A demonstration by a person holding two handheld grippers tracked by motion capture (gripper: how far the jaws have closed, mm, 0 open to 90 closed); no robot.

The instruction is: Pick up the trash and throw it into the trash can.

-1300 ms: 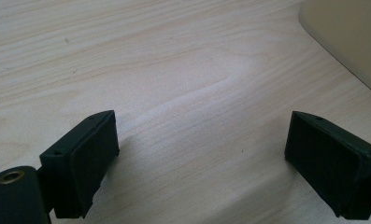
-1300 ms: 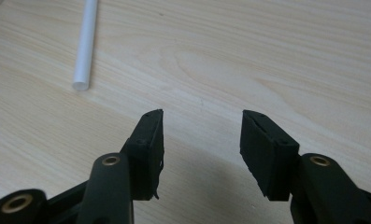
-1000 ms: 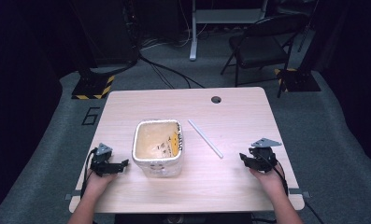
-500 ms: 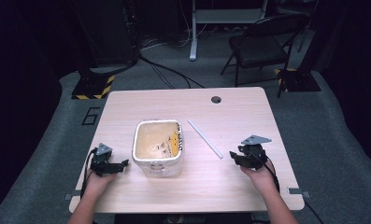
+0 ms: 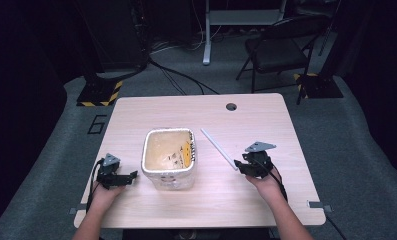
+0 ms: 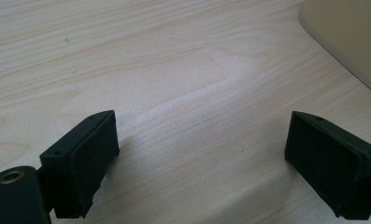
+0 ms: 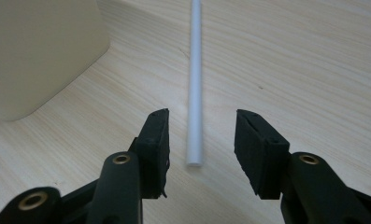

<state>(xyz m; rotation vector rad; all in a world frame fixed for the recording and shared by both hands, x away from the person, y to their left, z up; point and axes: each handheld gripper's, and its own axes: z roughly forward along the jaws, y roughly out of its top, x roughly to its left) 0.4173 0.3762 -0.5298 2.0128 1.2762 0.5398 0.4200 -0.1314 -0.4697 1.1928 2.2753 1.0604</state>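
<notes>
A thin white rod lies flat on the wooden table, right of a cream square tub whose inside is stained yellow. My right gripper sits at the rod's near end. In the right gripper view the rod runs away between the two black jaws, its near tip lying in the gap of the right gripper; the jaws have just been closing, and the pads stand clear of the rod. My left gripper rests on the table just left of the tub, jaws wide apart over bare wood.
A round cable hole is in the table's far edge area. The tub's wall stands close on the left in the right gripper view. A chair and floor cables lie beyond the table.
My right gripper has slid left across the table to the near end of the white rod, and its jaws have narrowed. The left gripper has stayed in place.
</notes>
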